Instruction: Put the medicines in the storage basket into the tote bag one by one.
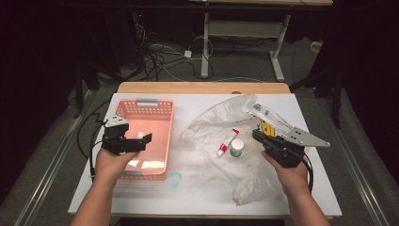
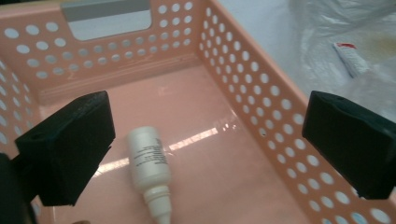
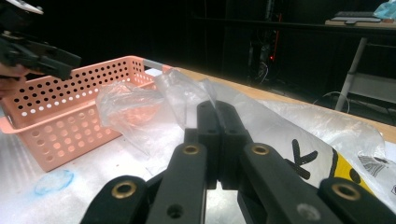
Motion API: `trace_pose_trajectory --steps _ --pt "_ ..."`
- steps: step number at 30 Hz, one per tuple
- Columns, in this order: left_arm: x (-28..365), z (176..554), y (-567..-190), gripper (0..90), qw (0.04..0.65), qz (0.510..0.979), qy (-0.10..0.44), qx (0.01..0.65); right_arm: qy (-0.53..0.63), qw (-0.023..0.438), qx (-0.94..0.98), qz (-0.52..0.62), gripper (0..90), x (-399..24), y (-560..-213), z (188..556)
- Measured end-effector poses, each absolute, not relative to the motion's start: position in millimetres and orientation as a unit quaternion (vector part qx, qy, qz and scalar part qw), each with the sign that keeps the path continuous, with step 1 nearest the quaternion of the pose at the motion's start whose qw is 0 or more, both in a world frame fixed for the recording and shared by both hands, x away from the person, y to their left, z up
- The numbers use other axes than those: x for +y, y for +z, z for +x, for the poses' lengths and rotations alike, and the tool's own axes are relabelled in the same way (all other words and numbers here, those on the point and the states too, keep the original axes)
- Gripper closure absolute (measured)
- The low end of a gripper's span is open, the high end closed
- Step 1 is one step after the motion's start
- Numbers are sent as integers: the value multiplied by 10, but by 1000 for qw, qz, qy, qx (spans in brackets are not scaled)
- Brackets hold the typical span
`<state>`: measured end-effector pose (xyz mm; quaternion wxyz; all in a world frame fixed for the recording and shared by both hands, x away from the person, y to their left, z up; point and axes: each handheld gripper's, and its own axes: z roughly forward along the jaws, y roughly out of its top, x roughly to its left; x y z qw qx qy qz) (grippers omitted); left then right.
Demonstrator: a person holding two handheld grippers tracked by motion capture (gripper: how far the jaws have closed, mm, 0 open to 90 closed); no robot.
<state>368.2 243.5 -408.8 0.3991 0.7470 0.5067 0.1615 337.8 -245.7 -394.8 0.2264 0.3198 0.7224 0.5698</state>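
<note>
A pink perforated basket (image 1: 162, 109) stands on the table's left part. A small white bottle (image 2: 149, 163) lies on its side on the basket floor (image 2: 205, 158), cap toward me. My left gripper (image 2: 208, 126) hangs open just above it, jaws wide on either side, touching nothing; from above that gripper (image 1: 136, 136) is over the basket's left half. My right gripper (image 3: 216, 112) is shut, with the film of a clear plastic bag (image 3: 187, 95) pinched at its tips; seen from above, that gripper (image 1: 256, 135) is at the bag's right side. A red-and-white tube (image 1: 227, 142) and a small white jar (image 1: 236, 148) lie on the bag (image 1: 211, 127).
The white tabletop (image 1: 197, 188) has a blue stain (image 1: 174, 179) near the basket's front right corner. The bag's printed yellow and black part (image 3: 327, 163) lies right of my right gripper. Beyond the table's far wooden edge (image 1: 202, 87) are cables and desk legs on a dark floor.
</note>
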Motion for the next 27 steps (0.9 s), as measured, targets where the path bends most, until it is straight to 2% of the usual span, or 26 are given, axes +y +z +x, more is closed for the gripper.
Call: trace_pose_trajectory --steps 4,16,27 --pt "2494 3859 -4164 37 381 751 136 522 569 224 722 323 900 -2464 -3956 3384" --pt "2456 4192 -4335 163 285 777 97 552 569 224 723 322 900 -2458 -3957 3385" --pt "2423 4309 -4504 394 210 788 60 576 569 223 723 323 900 -2466 -3958 3386"
